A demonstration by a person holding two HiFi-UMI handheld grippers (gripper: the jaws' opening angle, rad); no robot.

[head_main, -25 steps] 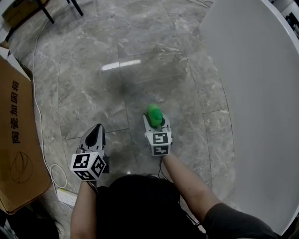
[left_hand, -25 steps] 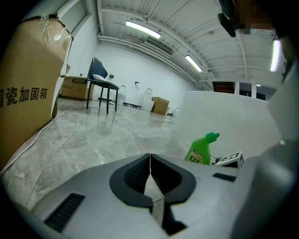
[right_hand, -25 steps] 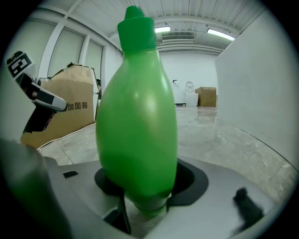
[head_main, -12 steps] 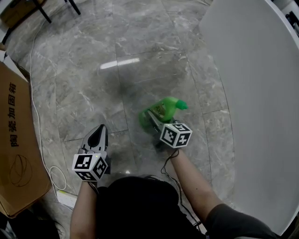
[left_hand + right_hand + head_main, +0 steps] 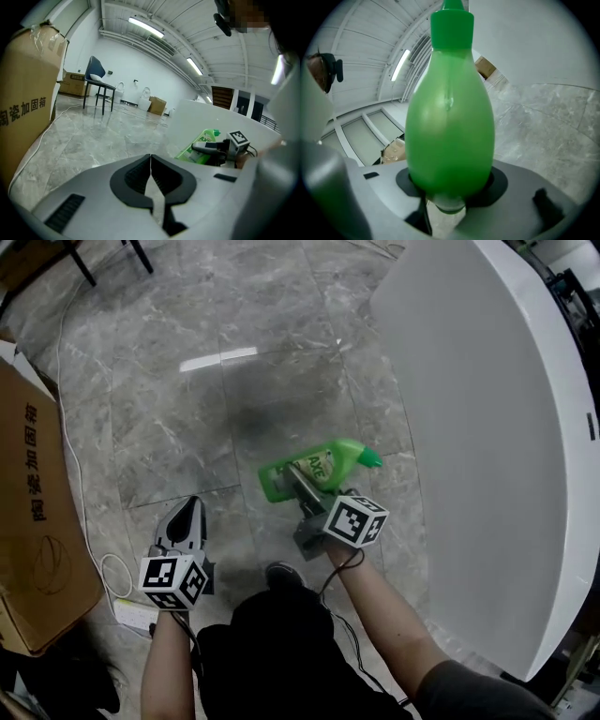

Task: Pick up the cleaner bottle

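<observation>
The green cleaner bottle hangs above the floor, tipped on its side with its cap toward the white table. My right gripper is shut on its body. In the right gripper view the bottle fills the middle, squeezed between the jaws of the right gripper. My left gripper hovers to the left of it, apart from the bottle, holding nothing. In the left gripper view, the left gripper has its pads touching, and the bottle shows at the right.
A large white round table curves along the right. A brown cardboard box stands at the left, with a white cable on the marble floor beside it. A chair and more boxes stand far back.
My right gripper has risen and rolled, so the bottle went from upright to lying sideways with its cap to the right. The left gripper has also lifted.
</observation>
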